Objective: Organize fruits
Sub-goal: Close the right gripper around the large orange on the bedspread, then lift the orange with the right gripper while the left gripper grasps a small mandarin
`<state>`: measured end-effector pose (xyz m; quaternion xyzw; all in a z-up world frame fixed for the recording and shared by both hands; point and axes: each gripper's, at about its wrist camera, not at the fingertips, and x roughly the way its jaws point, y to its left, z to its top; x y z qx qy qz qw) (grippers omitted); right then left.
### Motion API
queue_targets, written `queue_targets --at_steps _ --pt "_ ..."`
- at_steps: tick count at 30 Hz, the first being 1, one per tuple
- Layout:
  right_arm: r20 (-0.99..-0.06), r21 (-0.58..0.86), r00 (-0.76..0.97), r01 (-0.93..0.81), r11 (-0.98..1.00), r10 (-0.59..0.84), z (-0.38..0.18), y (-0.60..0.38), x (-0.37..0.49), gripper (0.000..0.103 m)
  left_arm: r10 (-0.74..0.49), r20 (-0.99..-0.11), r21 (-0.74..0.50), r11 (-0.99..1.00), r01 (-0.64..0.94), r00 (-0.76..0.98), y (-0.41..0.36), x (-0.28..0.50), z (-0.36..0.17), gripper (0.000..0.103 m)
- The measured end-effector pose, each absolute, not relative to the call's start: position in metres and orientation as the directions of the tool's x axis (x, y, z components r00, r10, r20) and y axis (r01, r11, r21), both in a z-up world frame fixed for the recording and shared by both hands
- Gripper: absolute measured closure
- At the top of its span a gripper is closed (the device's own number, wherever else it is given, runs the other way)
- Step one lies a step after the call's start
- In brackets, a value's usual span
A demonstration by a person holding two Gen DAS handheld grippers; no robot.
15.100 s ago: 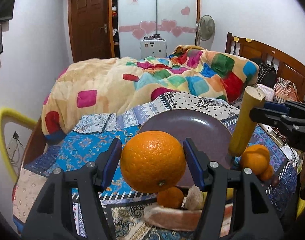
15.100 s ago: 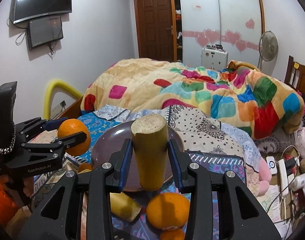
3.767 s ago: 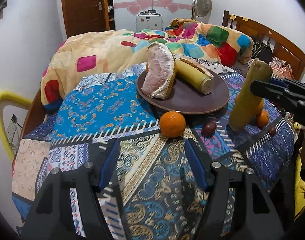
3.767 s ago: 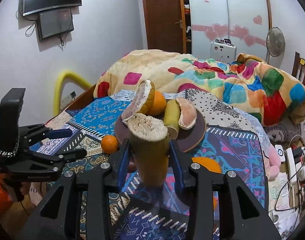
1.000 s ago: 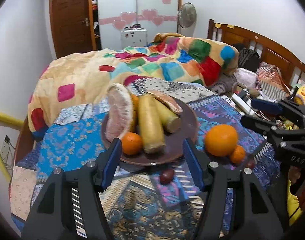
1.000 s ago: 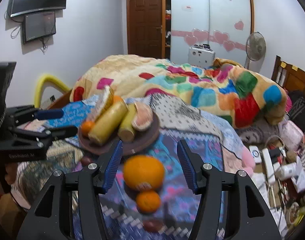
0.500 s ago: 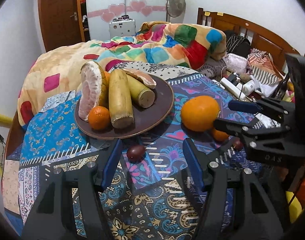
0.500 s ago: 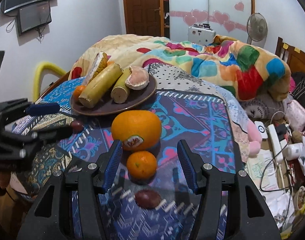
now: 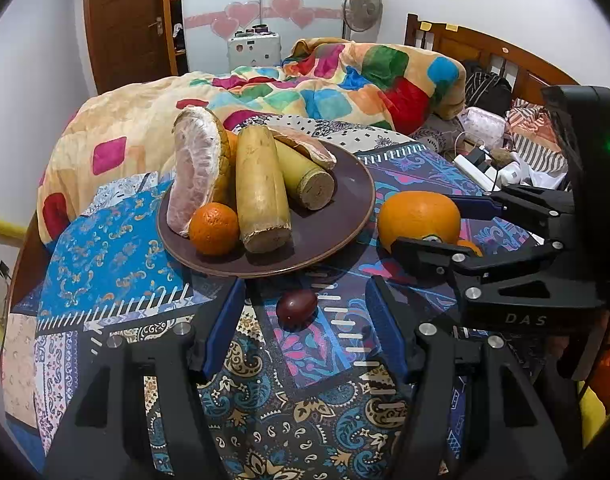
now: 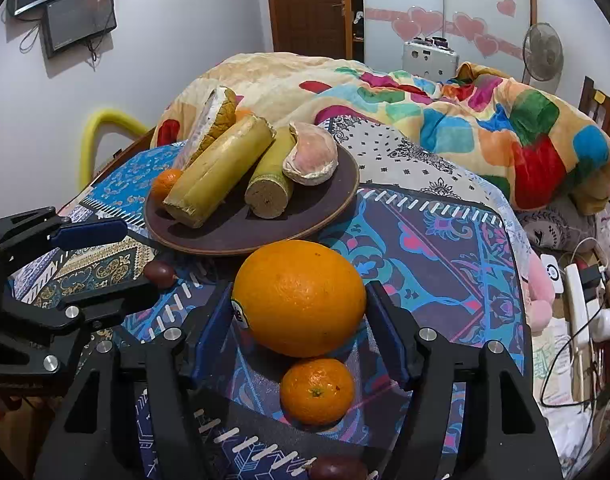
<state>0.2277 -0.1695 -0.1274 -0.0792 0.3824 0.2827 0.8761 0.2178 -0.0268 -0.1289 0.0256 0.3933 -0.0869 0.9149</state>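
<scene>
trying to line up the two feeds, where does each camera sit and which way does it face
Left wrist: on the left tongs, facing the plate and bed; its own open fingers straddle a dark fruit; right tongs enter at right.
Right wrist: on the right tongs, facing plate and bed; open fingers flank the big orange; left tongs at left.
Shared: plate, big orange, dark fruit.

Both wrist fisheyes sit low and close over the patterned tablecloth (image 9: pixel 105 248), facing the bed at 12 o'clock; both share the round brown plate (image 9: pixel 345 216) (image 10: pixel 241 236).
</scene>
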Motion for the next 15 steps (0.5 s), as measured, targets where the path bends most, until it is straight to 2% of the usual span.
queue_targets --at_steps 9,15 --pt "-0.664 0.117 0.591 -0.523 0.844 0.458 -0.104 -0.198 0.210 0.041 -0.148 -0.723 -0.032 0.983 0.181 0.675 -0.042 0.214 -0.120 0.040" --pt "-0.632 0.089 0.653 -0.475 0.876 0.418 -0.087 -0.230 0.196 0.041 -0.178 -0.727 -0.046 0.976 0.212 0.663 -0.070 0.216 -0.120 0.040"
